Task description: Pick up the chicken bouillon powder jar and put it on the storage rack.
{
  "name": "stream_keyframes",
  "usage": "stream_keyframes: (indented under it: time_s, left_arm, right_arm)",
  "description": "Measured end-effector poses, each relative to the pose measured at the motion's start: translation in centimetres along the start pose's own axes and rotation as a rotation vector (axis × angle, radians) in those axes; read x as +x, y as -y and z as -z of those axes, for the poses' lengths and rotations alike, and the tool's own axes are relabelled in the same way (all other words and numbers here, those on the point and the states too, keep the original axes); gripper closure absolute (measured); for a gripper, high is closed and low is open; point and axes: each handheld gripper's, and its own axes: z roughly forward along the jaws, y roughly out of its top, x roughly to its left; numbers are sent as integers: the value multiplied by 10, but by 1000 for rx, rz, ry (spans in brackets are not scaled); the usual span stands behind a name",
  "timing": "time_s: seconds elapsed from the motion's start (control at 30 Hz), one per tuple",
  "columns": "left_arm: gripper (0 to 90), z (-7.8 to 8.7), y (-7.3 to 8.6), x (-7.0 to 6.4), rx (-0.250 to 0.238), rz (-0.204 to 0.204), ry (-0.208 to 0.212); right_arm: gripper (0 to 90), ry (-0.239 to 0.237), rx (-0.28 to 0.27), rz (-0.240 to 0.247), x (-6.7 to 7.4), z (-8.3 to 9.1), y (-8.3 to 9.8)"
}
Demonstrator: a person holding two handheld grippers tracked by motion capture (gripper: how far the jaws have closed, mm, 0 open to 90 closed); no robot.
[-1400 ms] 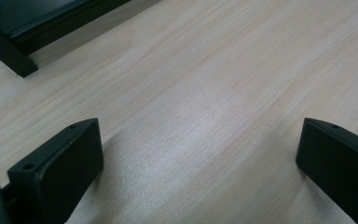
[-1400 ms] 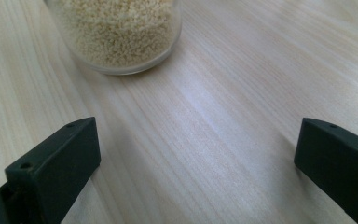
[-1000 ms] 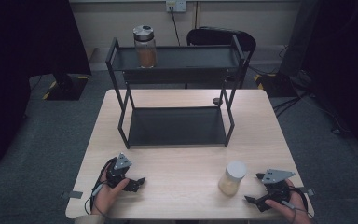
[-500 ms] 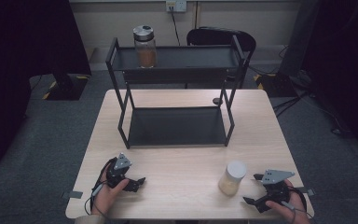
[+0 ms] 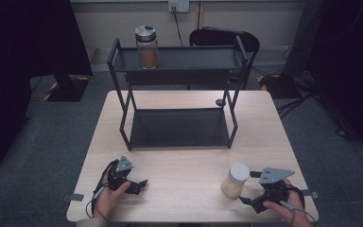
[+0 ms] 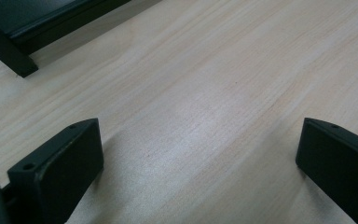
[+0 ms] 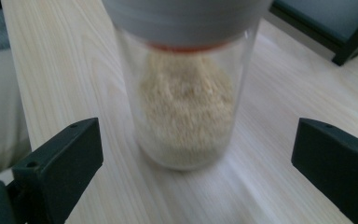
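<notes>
Since a second ago, right tool (image 5: 254, 200) edged lower; jar (image 5: 235, 180) upright on bench (image 5: 184, 170), just beside it. Left tool (image 6: 200, 154) gapes, idle. Right tool view: jaws wide around jar (image 7: 186, 93); likely light, slick, rigid; grip mid-body.

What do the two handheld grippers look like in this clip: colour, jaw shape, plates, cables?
Both are black. The left gripper and the right gripper each carry a grey three-cornered plate on top and trail a thin dark cable back past the hand. In the gripper views the jaws are flat, matte black rectangular blocks, each with a small hole near its upper edge.
</notes>
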Motion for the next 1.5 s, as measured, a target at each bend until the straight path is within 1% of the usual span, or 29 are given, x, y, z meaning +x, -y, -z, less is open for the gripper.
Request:
stream_keyframes:
  time_s: [0.03,0.13,0.27,0.33,0.4,0.43,0.47,0.5,0.53,0.57,0.6,0.63,0.7,0.77,0.83,0.93,0.97,1.03,1.1,1.13,1.17,1.23,1.27,1.3,1.37,1.5]
  left_arm:
    - [0,0,0,0,0,0,0]
    - [0,0,0,0,0,0,0]
    - [0,0,0,0,0,0,0]
    - [0,0,0,0,0,0,0]
    - [0,0,0,0,0,0,0]
    - [0,0,0,0,0,0,0]
    - [0,0,0,0,0,0,0]
    - [0,0,0,0,0,0,0]
    - [0,0,0,0,0,0,0]
    - [0,0,0,0,0,0,0]
    - [0,0,0,0,0,0,0]
    - [0,0,0,0,0,0,0]
    - [0,0,0,0,0,0,0]
    - [0,0,0,0,0,0,0]
    - [0,0,0,0,-1,0,0]
    - [0,0,0,0,-1,0,0]
    - [0,0,0,0,0,0,0]
    - [0,0,0,0,0,0,0]
    - [0,0,0,0,0,0,0]
    - [0,0,0,0,0,0,0]
    - [0,0,0,0,0,0,0]
    - [0,0,0,0,0,0,0]
    - [0,0,0,0,0,0,0]
    - [0,0,0,0,0,0,0]
    - [0,0,0,0,0,0,0]
    - [0,0,0,0,0,0,0]
  right_arm:
    - [8,-7,-3,-4,0,-1,-2]
    - [8,-5,-14,-13,1,-5,-6]
    - [12,-25,-72,-58,-2,-8,-4]
    - [33,-8,-82,-67,0,-10,-6]
    - [71,-24,-101,-87,-1,-13,-5]
    - [101,-29,-111,-80,-1,-16,-6]
    - [101,-29,-111,-80,-1,-16,-6]
    - [130,-18,-108,-64,1,-17,-8]
    - [187,-21,-114,-58,2,-18,-7]
    - [211,-31,-130,-56,1,-19,-6]
    - [224,-28,-137,-52,2,-20,-6]
    - [275,-23,-136,-40,3,-21,-7]
    - [320,-6,-134,-7,5,-21,-8]
    - [329,0,-141,6,6,-22,-7]
    - [330,1,-142,6,7,-22,-8]
    - [331,2,-131,-1,7,-22,-11]
    - [332,5,-117,-6,8,-22,-15]
    - [332,9,-110,-9,9,-23,-18]
    - [332,15,-97,-14,11,-24,-23]
    - [333,23,-89,-20,12,-26,-29]
    - [333,23,-89,-20,12,-26,-29]
    - [333,26,-96,-40,11,-27,-33]
    - [333,32,-98,-53,11,-28,-41]
    - [333,32,-98,-53,11,-28,-41]
    - [333,45,-90,-61,12,-31,-52]
    - [333,53,-80,-67,11,-37,-70]
